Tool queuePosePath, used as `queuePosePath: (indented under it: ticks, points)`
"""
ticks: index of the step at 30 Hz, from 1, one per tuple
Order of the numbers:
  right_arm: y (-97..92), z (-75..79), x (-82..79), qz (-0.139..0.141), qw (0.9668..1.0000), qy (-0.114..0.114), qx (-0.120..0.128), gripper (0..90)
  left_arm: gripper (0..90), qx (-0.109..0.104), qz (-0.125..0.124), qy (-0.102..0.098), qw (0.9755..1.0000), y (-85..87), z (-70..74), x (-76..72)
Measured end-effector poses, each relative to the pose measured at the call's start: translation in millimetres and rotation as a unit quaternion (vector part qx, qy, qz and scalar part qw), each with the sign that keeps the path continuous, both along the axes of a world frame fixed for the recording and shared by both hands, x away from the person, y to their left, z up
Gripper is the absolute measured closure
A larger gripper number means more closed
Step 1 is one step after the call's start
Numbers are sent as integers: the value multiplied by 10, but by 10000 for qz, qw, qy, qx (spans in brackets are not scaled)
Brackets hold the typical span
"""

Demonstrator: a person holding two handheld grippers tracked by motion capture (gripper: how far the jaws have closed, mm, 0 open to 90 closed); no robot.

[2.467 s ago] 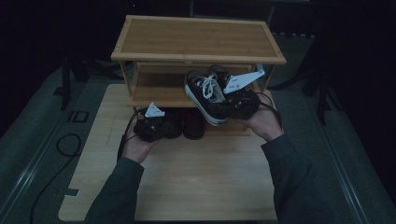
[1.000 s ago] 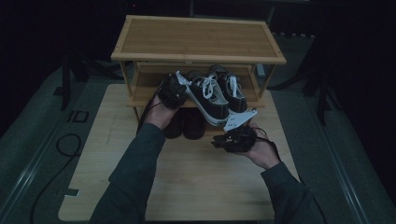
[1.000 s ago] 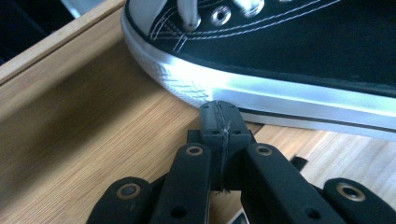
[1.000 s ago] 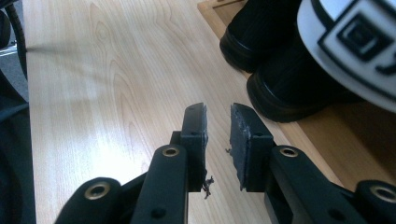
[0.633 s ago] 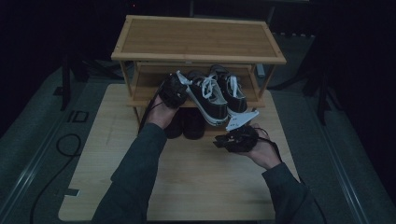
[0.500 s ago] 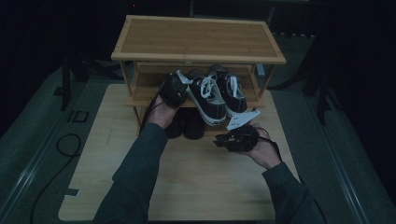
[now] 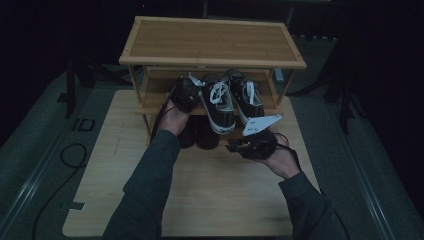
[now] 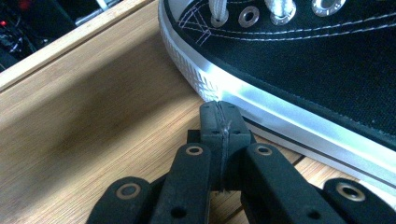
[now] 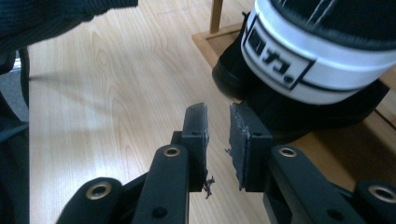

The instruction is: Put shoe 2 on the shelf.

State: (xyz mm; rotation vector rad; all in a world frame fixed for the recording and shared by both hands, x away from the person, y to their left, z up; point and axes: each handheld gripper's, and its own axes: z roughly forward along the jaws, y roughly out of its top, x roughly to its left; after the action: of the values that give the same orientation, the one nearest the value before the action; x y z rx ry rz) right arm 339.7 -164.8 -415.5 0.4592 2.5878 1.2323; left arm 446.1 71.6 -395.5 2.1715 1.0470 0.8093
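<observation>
A wooden shoe rack (image 7: 212,42) is standing at the far edge of the light wooden table (image 7: 200,200). Two black sneakers with white laces are lying side by side on its middle shelf (image 7: 150,102), their heels pointing to the near edge. The left sneaker (image 7: 218,102) is sticking out a little over the front edge of the shelf, and the right sneaker (image 7: 246,97) is lying just beside it. A pair of dark shoes (image 7: 196,135) is sitting under the shelf, partly hidden.

The left gripper (image 7: 186,93) is reaching onto the shelf at its left part, just beside the left sneaker. In the left gripper view its jaws are pressed together with nothing between them, and the tips (image 8: 219,116) are touching or almost touching the white rubber sole of the sneaker (image 8: 299,70).

The right gripper (image 7: 252,142) is hovering over the table in front of the rack, near its right front leg, with the grey plate on top. In the right gripper view its jaws are standing a little apart, holding nothing (image 9: 218,128). Just beyond them the white heel band of a sneaker (image 9: 317,60) is hanging over the shelf edge, and a dark shoe (image 9: 233,70) is lying below it.
</observation>
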Motion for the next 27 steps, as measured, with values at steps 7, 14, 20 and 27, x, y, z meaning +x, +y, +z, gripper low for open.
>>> queuePosePath:
  ticks: [7, 14, 20, 27]
  points:
    - [24, 47, -7, -43, 9999, -131, -4, 900, 900, -52, -100, 3, 9999, 75, 4, -22]
    - [-17, 89, 14, -113, 9997, -180, 116, 900, 900, -249, -127, 40, 9996, 142, -5, -30]
    - [-30, 109, 10, -136, 9993, -203, 279, 900, 900, -224, -192, 52, 9996, 162, -1, -49]
    - [-38, 126, 19, -173, 9989, -212, 368, 900, 880, -444, -281, 195, 9984, 238, 3, -80]
